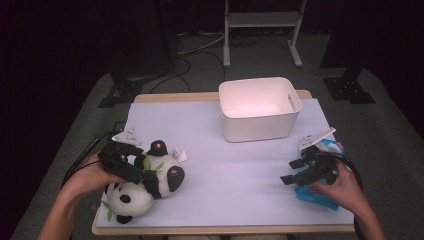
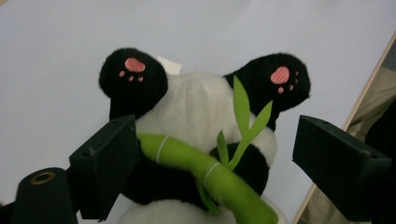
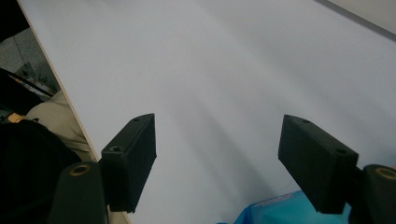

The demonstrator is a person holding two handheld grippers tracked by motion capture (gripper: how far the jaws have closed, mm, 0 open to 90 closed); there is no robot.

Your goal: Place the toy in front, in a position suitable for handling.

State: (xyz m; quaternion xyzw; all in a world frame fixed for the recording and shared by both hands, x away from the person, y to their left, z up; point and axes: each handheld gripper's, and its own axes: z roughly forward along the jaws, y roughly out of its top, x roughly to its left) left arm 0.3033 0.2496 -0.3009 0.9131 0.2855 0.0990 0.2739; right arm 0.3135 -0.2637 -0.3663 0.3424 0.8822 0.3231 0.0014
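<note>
While the left gripper (image 1: 134, 167) straddles the plush panda (image 1: 150, 182) near the table's (image 1: 235, 165) front-left corner, jaws apart, the right gripper (image 1: 292, 171) hovers wide open above a blue packet (image 1: 315, 196).

On the table (image 1: 225, 165), the bin (image 1: 259, 109) sits at about 12 o'clock from the centre, toward the far edge. The plush panda (image 1: 145, 185) lies at 8 o'clock, near the front left corner, with the left tool (image 1: 131, 167) over it, its jaws either side of the body. At 4 o'clock a packet (image 1: 320, 192) lies under the right tool (image 1: 295, 171), well apart from the panda.
</note>
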